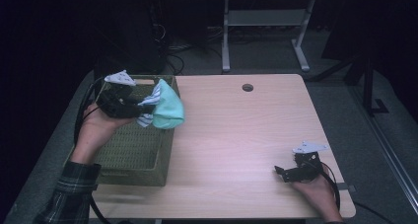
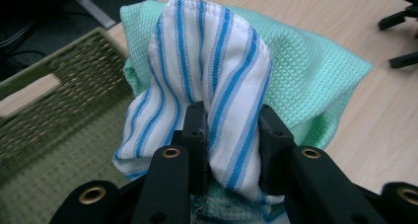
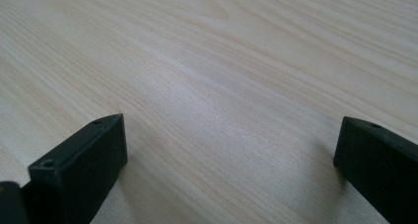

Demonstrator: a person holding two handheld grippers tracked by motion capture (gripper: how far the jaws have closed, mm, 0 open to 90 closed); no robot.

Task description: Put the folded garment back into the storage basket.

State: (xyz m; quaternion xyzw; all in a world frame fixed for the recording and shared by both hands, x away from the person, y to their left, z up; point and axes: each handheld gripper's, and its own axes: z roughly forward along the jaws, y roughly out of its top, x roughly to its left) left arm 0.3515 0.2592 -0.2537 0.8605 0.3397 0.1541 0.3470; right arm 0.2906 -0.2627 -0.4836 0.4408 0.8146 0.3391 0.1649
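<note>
Black jaws of the left gripper (image 2: 229, 130) pinched the striped cloth (image 2: 207, 71) and mint cloth (image 2: 315, 81) as one bundle.
Bundle hung at the near-table rim of the green basket (image 1: 162, 160), which lay just leftward, nearer this hand. High view placed it over the rim; left gripper view showed the pinch. Right gripper (image 1: 287, 174) rested on the table (image 1: 236, 135), well apart, jaws spread, nothing between.

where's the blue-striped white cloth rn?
The blue-striped white cloth is pinched in the left gripper together with a mint-green waffle cloth, at the high view's left, above the right rim of the green woven basket.
</note>
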